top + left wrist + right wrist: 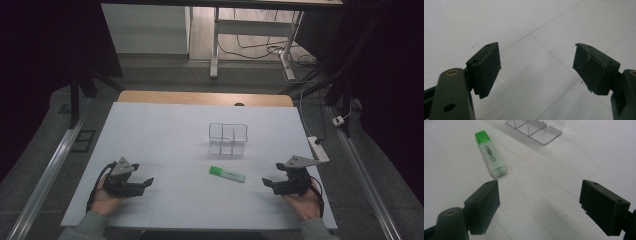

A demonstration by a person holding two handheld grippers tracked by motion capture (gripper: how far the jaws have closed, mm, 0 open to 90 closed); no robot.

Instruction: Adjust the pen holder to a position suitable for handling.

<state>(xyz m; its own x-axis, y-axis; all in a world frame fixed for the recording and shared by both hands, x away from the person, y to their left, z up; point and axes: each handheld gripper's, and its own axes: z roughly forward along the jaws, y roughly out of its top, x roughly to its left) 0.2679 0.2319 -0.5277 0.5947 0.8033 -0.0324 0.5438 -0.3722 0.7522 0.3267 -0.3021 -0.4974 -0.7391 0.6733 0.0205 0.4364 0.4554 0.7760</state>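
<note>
High view first: white paper-covered table point(165, 130), a green-capped highlighter marker with a pale translucent body point(227, 174) lying flat near the front centre, cap end toward the left. Behind it, apart, a clear plastic compartment organiser box point(228, 138) stands upright. Left gripper point(145, 184) sits at the front left in the person's left hand point(106, 199), jaws pointing right toward the middle; right gripper point(266, 183) at the front right in the right hand point(302, 202), jaws pointing left. The marker lies between the two grippers, nearer the right one, touched by neither.

Left gripper view: both black jaws spread wide over bare white paper with fold lines, nothing between them, nothing held.

Right gripper view: jaws wide apart, empty. Marker point(490, 152) lies ahead of the left jaw, clear end near that jaw tip but not touching, green cap pointing away; black print reads along the body. Clear organiser box point(536, 128) beyond it at the top edge, dividers visible, well apart from the jaws.
</note>
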